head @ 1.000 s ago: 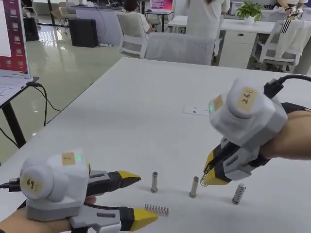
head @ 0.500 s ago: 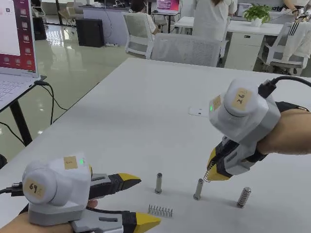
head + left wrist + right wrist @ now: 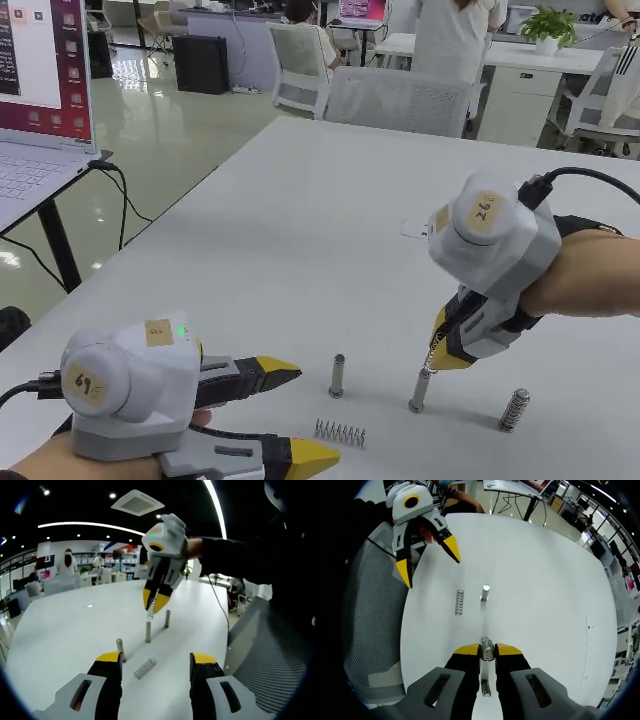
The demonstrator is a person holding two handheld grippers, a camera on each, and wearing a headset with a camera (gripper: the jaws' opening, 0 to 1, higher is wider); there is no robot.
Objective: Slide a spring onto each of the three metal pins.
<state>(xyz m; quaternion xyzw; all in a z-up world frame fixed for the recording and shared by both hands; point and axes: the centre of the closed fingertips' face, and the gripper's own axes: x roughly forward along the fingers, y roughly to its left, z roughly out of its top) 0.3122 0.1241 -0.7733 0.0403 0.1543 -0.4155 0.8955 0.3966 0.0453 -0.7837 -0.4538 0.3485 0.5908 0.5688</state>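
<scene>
— Where is the right tool (image 3: 438, 362)?

— Over the middle pin (image 3: 421, 390), tipped downward. Its jaws are pressed onto a spring (image 3: 432, 353), which hangs from the yellow tips. In the right gripper view the coil sits squeezed between them.

— Is that spring on the pin?

— Its lower end sits right at the pin's top. I cannot tell whether it has gone over the tip.

— And the left tool (image 3: 305, 415)?

— It is low over the near part of the white bench (image 3: 300, 220). Its jaws are spread wide with nothing between them. It points toward the pins, well apart from the right tool.

— The other springs?

— A loose spring (image 3: 340, 432) lies flat on the bench, just ahead of the left tool's gap and touching neither jaw. It is near the left pin (image 3: 337, 375), which stands upright and bare. The third spring (image 3: 515, 408) is coiled around the right pin (image 3: 520, 395), which stands apart from the middle pin on the far side from the left tool.

— How do the pins stand?

— All three are in a row across the bench, none touching another.
</scene>
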